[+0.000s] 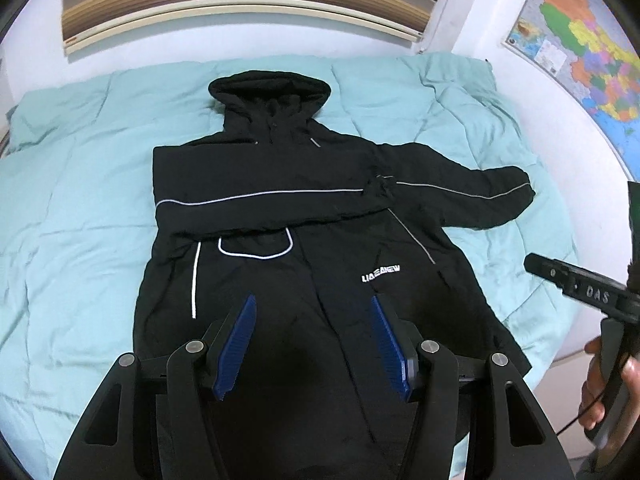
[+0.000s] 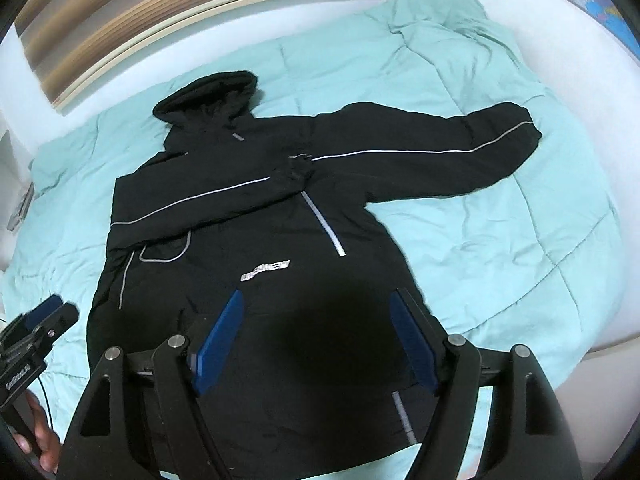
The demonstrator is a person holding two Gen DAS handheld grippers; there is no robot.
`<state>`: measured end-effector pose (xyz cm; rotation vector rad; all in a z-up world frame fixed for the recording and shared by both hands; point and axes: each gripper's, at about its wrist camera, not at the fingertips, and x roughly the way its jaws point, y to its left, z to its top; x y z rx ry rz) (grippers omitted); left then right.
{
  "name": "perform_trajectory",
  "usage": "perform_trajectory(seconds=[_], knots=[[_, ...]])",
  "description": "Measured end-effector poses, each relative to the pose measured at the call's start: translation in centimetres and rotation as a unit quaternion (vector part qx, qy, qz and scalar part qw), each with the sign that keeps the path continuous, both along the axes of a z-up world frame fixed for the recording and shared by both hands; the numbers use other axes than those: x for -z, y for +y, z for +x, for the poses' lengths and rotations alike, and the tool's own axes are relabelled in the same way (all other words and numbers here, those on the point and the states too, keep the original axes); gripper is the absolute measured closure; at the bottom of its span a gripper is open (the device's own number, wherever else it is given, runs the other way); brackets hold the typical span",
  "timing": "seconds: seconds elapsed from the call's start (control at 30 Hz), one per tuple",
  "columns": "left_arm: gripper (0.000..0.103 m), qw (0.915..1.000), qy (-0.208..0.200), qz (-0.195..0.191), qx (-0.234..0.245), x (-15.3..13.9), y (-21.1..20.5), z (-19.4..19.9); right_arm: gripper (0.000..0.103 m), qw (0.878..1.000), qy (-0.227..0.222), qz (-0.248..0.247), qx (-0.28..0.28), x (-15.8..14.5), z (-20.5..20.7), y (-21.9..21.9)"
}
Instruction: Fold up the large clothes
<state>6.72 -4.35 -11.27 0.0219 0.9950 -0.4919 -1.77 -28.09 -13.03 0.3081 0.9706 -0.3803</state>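
Note:
A black hooded jacket (image 1: 304, 240) with white piping lies front up on the bed, hood away from me. Its left sleeve is folded across the chest; its right sleeve (image 1: 472, 196) stretches out to the right. It also shows in the right wrist view (image 2: 260, 240), with the outstretched sleeve (image 2: 440, 160). My left gripper (image 1: 314, 304) is open and empty above the jacket's lower front. My right gripper (image 2: 316, 300) is open and empty above the hem. The right gripper shows at the right edge of the left wrist view (image 1: 580, 284), and the left gripper at the lower left of the right wrist view (image 2: 44, 320).
A light teal quilt (image 1: 80, 200) covers the bed under the jacket. A white wall with a striped blind (image 1: 240, 0) lies beyond the bed. A coloured map (image 1: 580, 48) hangs on the right wall. The bed's edge runs along the right (image 2: 600, 344).

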Motion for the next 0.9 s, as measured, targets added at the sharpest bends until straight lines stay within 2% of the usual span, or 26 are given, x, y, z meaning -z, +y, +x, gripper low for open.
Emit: perform_trajectory(seconds=[0.13,0.23,0.37,0.53,0.67,0.9], knots=[[0.042,0.9995,-0.007,0.013,-0.029,-0.9,-2.1,-1.2,0.026,1.000,-0.007,-0.001,-0.001,-0.3,-0.7,-4.5],[0.042,0.9982,0.000,-0.004,-0.059,-1.4,-4.1,-1.6,0.026,1.000,-0.008,-0.014,0.001,-1.2,-1.3,-8.9],[0.042,0.9974,0.006,-0.007,-0.072,-1.5,-7.9,-2.0,0.021,0.999,-0.015,-0.035,0.025,-1.9,-2.5,-16.4],[0.042,0.9965,0.005,0.010,-0.083,-1.4,-13.1,-2.1,0.021,0.997,-0.017,-0.025,0.072,-1.1,-3.6,-26.5],[0.042,0.9954,0.024,-0.001,-0.092,-0.9,-15.7,-1.5,0.021,0.994,-0.020,-0.022,0.102,0.4,-2.9,-34.9],[0.042,0.9906,0.036,0.049,-0.123,0.2,-17.7,-0.1,0.021,0.991,-0.028,0.039,0.125,4.7,2.4,-45.1]])
